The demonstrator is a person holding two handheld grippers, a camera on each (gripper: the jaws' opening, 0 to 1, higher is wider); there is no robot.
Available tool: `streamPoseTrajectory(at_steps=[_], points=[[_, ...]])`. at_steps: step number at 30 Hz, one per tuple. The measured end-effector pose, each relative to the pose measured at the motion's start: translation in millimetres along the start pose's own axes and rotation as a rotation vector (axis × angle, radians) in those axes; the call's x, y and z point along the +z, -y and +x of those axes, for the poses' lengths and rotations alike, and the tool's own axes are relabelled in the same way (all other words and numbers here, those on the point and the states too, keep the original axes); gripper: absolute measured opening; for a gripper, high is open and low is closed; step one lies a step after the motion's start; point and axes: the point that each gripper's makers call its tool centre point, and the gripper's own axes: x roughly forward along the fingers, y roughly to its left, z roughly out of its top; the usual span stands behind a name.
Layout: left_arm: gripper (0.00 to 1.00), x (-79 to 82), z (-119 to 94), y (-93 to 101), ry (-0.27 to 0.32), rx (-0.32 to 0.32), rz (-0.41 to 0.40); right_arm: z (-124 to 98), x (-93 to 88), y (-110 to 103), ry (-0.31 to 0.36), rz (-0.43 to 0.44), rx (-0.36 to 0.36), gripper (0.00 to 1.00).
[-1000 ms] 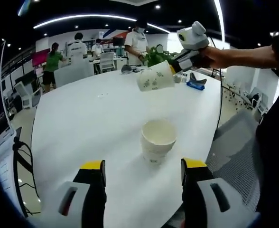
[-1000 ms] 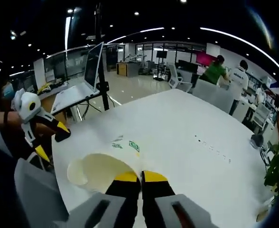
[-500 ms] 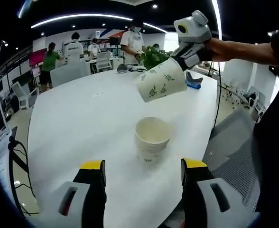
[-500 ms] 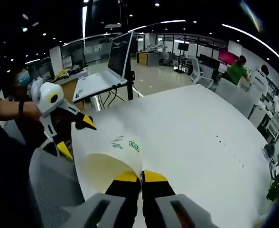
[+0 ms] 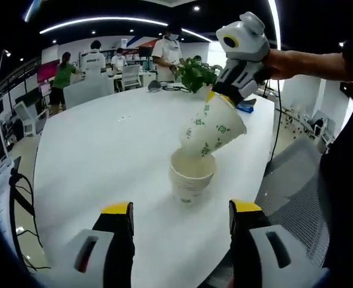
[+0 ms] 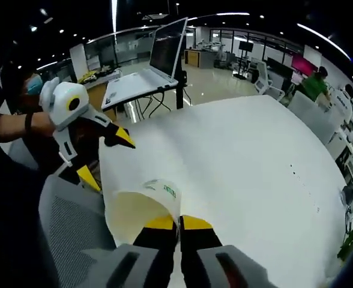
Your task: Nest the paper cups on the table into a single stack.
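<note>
Pinching the rim of a paper cup point(image 5: 212, 130), the right tool point(image 5: 211, 96) has its jaws closed on it. The cup has green marks and is tilted, with its bottom dipping into the mouth of the cup stack point(image 5: 190, 177). The stack stands upright on the white bench point(image 5: 98, 150), near the bench edge closest to the person. The left tool point(image 5: 179, 216) waits just short of the stack with its jaws wide apart, holding nothing. A green plant point(image 5: 196, 72) sits at the far edge.

Held cup's point(image 5: 212, 129) base inside stack point(image 5: 190, 177)
</note>
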Motion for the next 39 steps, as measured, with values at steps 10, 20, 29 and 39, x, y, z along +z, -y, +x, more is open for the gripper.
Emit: streamPoseTrajectory(at_steps=[10,20,29,39], points=[[0.62,0.8,-1,-2.8,0.002,0.002,-0.005,8,5.5,-10,-0.01,0.005,0.021,0.0],[0.63,-0.7,0,-3.8,-0.002,0.006,-0.011,19,5.5,-10,-0.017,0.001,0.04,0.0],[0.62,-3.5,5,-2.3,-0.014,0.003,-0.008,16,0.0,-15,0.008,-0.032,0.037,0.11],[0.59,-1.8,48,9.6,-0.101,-0.056,0.189,42,-45.6,-23,-0.022,-0.164,0.047,0.48]])
